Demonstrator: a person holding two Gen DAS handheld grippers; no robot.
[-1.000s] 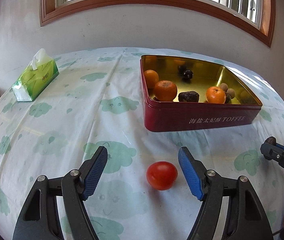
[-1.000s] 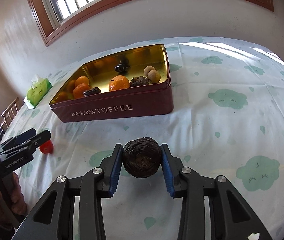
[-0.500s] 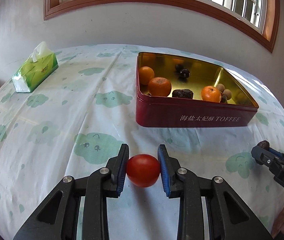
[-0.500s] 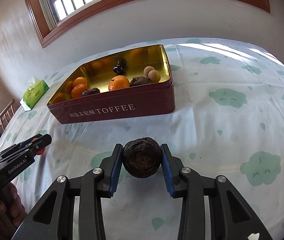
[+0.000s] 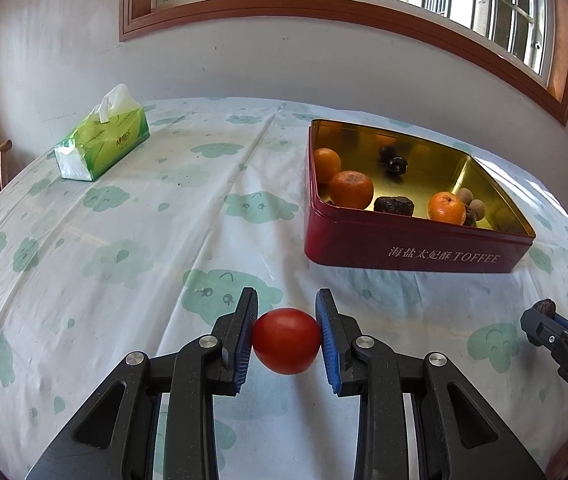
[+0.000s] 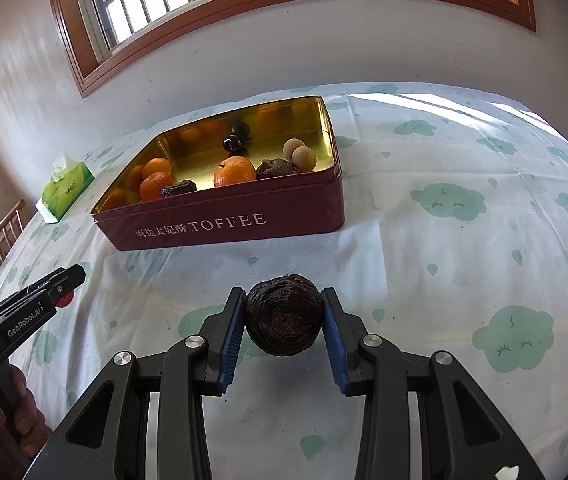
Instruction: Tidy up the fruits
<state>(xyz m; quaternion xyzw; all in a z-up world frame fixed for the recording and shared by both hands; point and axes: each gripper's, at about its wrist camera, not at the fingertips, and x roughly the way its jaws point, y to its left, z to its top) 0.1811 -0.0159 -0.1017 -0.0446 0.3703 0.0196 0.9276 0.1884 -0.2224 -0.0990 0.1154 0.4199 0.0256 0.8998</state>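
the left gripper [image 5: 286, 334] has its blue pads pressed on either side of a red tomato [image 5: 286, 340], held over the cloud-print tablecloth [image 5: 124, 240] on the near side of the red toffee tin [image 5: 416, 254]. the right gripper [image 6: 283, 322] is clamped on a dark, rough round fruit [image 6: 284, 320], also near of the tin. inside the tin lie oranges [image 5: 351, 189], small brown fruits and dark pieces. a green tissue pack [image 5: 102, 142] sits far left
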